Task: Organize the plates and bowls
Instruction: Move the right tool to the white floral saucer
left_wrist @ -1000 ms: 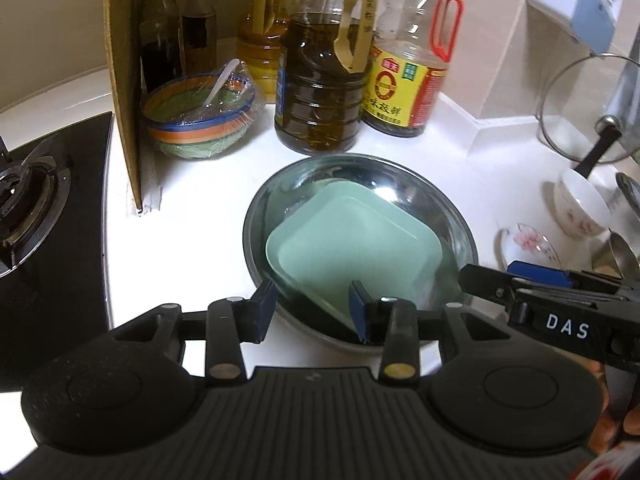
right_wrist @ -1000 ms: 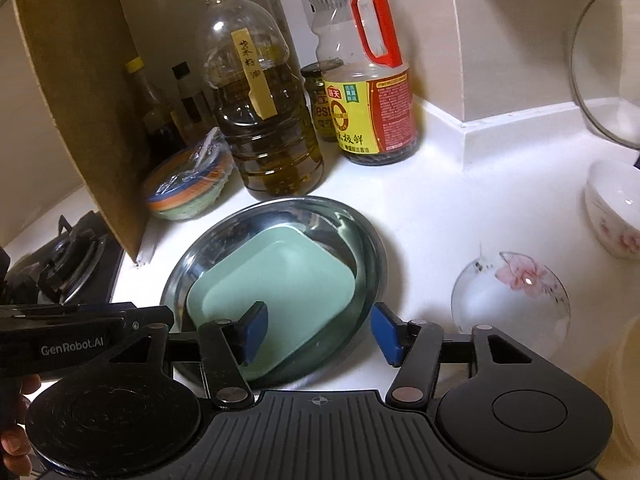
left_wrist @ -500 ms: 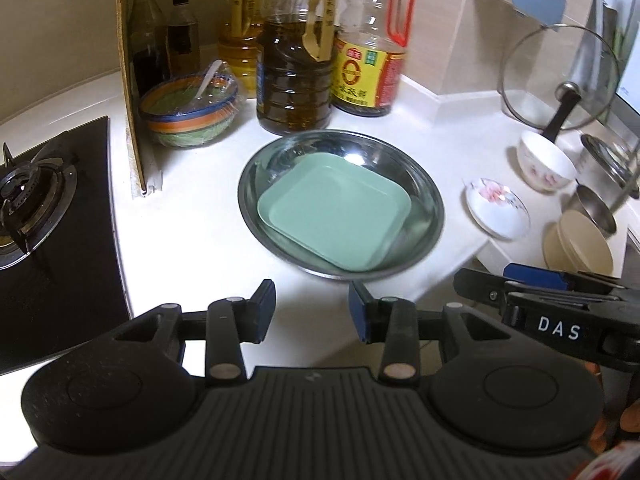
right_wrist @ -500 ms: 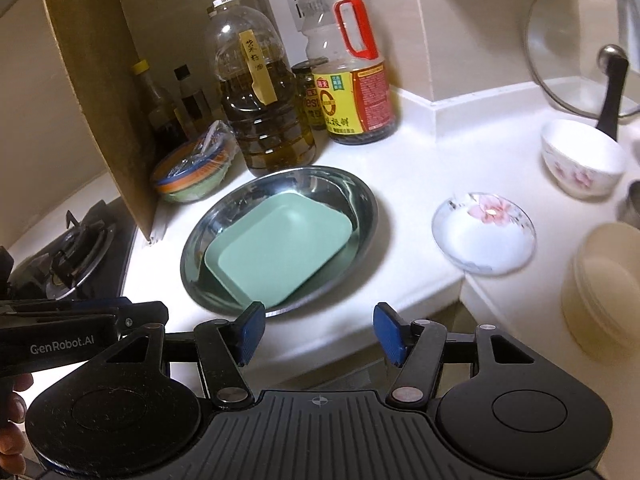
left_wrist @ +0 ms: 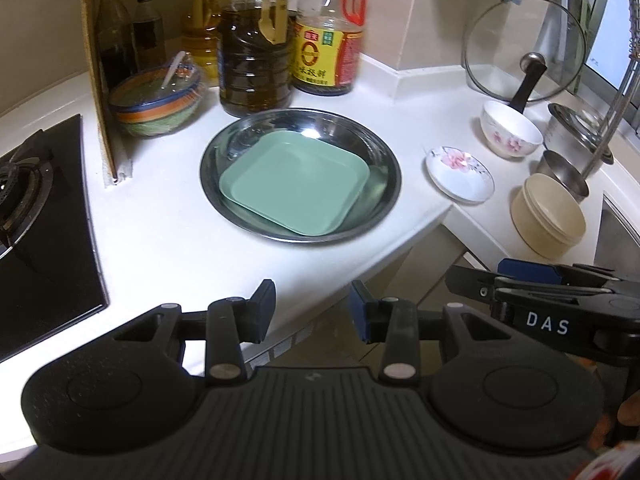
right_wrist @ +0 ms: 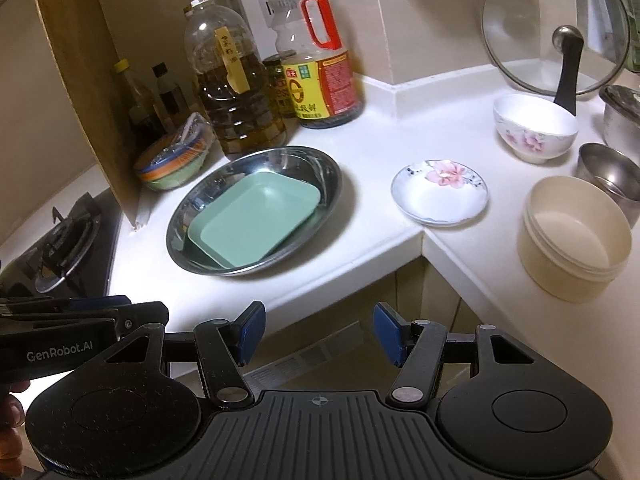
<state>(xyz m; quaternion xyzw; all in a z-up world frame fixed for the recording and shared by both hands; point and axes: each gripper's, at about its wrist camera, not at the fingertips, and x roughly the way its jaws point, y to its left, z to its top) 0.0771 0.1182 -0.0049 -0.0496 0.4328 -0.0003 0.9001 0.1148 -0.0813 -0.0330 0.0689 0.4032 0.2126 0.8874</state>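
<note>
A square green plate [left_wrist: 294,186] [right_wrist: 256,216] lies inside a round steel dish [left_wrist: 376,148] [right_wrist: 328,168] on the white counter. To its right sit a small flowered saucer [left_wrist: 460,174] [right_wrist: 440,192], a white flowered bowl [left_wrist: 510,130] [right_wrist: 534,128] and a cream bowl [left_wrist: 548,216] [right_wrist: 574,236]. My left gripper [left_wrist: 312,312] stands open and empty over the counter's front edge, well short of the dish. The right gripper [right_wrist: 318,334] is open and empty too, held off the counter's edge; its side shows in the left wrist view [left_wrist: 520,276].
Oil and sauce bottles [left_wrist: 254,68] [right_wrist: 236,92] line the back wall beside a striped bowl with a spoon [left_wrist: 154,106]. A gas hob [left_wrist: 24,184] lies left behind a cardboard screen [left_wrist: 94,60]. A glass lid [right_wrist: 554,28], steel cups [right_wrist: 608,172] and a tap stand right.
Both grippers have drawn back from the steel dish toward the counter's front edge, so more of the counter and the bowls at the right came into view. Neither gripper's opening changed.
</note>
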